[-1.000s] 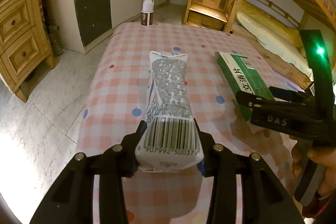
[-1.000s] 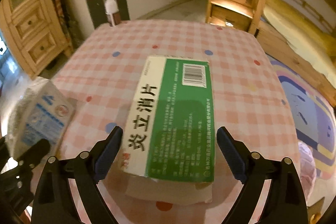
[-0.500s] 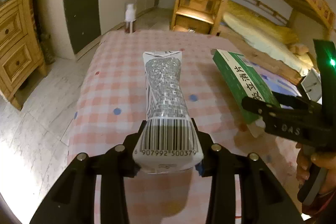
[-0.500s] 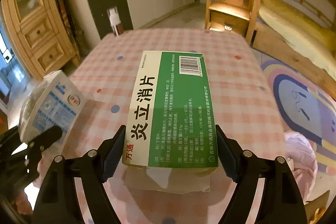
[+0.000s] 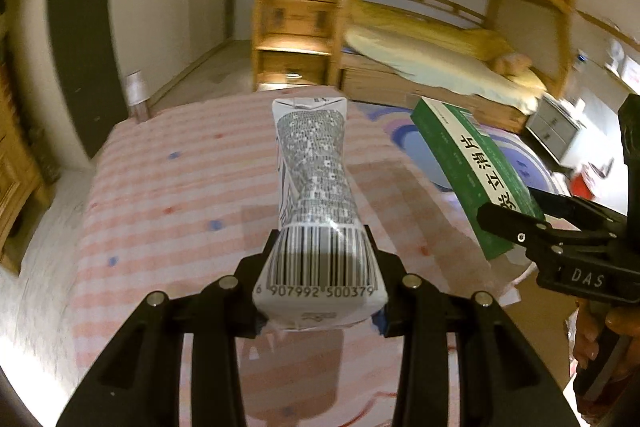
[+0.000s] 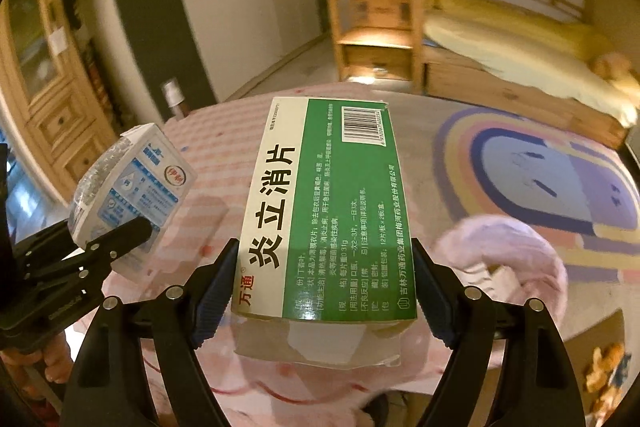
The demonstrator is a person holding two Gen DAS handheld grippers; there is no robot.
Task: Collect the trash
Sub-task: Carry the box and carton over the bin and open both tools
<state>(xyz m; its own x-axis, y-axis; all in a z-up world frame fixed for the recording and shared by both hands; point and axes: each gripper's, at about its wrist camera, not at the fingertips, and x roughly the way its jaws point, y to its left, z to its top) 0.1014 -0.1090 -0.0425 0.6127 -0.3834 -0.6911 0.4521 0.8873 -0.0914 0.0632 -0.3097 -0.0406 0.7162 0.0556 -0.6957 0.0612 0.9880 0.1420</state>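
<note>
Green-and-white cardboard medicine box is clamped in the right gripper above the pink checked counter. Only the left view shows the barcode on the squashed carton, pinched by the left gripper.

2 wrist views, angled down, sharing table

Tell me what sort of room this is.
Most likely a child's bedroom: a wooden bunk bed with a stair of drawers, and a colourful rainbow rug on the floor.
</note>
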